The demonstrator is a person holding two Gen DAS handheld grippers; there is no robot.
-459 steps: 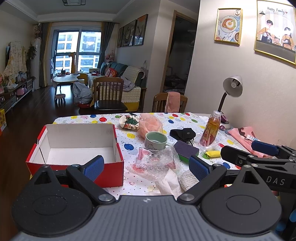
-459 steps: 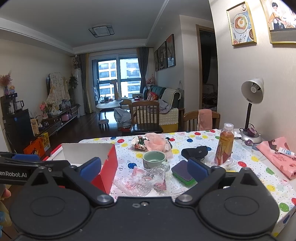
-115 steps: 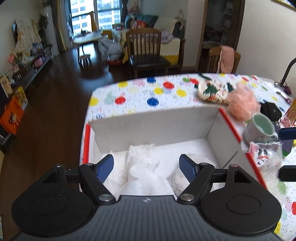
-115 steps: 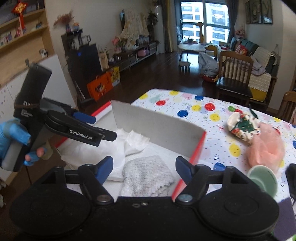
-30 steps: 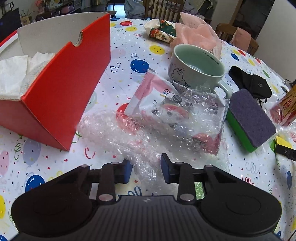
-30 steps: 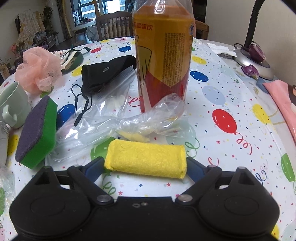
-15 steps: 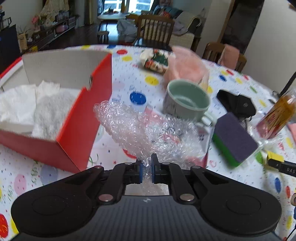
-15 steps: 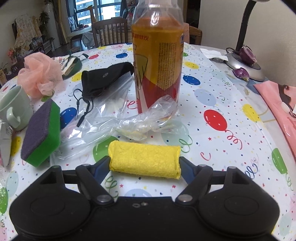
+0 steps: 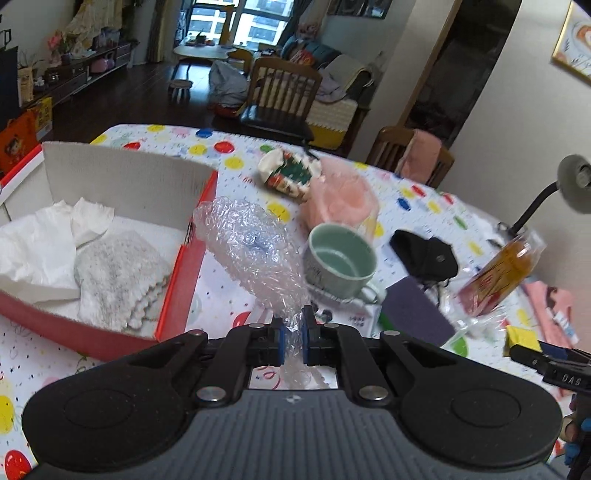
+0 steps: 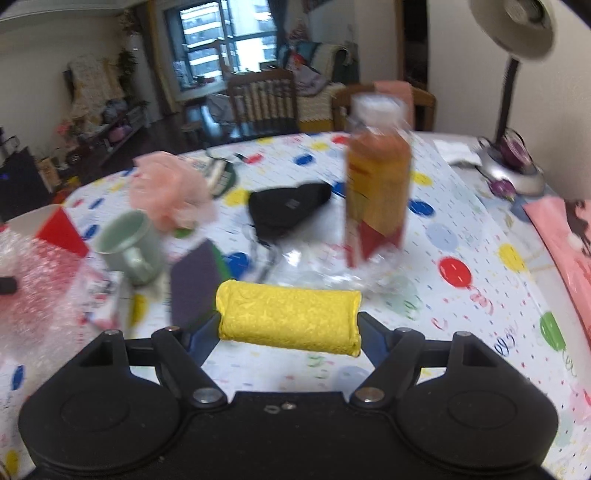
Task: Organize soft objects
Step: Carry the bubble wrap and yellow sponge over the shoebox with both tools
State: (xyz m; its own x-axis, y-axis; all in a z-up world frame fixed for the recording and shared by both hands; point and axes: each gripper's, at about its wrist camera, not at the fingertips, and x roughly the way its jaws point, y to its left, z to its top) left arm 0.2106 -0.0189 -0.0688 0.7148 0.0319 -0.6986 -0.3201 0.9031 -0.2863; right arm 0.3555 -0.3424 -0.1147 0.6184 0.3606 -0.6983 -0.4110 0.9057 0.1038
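While left gripper point(image 9: 291, 341) pinches bubble wrap point(image 9: 255, 254) | right gripper point(image 10: 288, 334) clamps yellow sponge point(image 10: 290, 319)

Dark wooden floor point(image 9: 122, 92), wooden chair point(image 9: 284, 96), bright window point(image 9: 240, 22), pale walls point(image 9: 509, 122).

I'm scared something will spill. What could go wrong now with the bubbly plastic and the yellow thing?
The bubble wrap is pinched only at its thin tail by the left gripper, so it might slip out or brush the green mug on its way to the red box. The yellow sponge, held end to end by the right gripper, hangs near the bottle and could knock it over.
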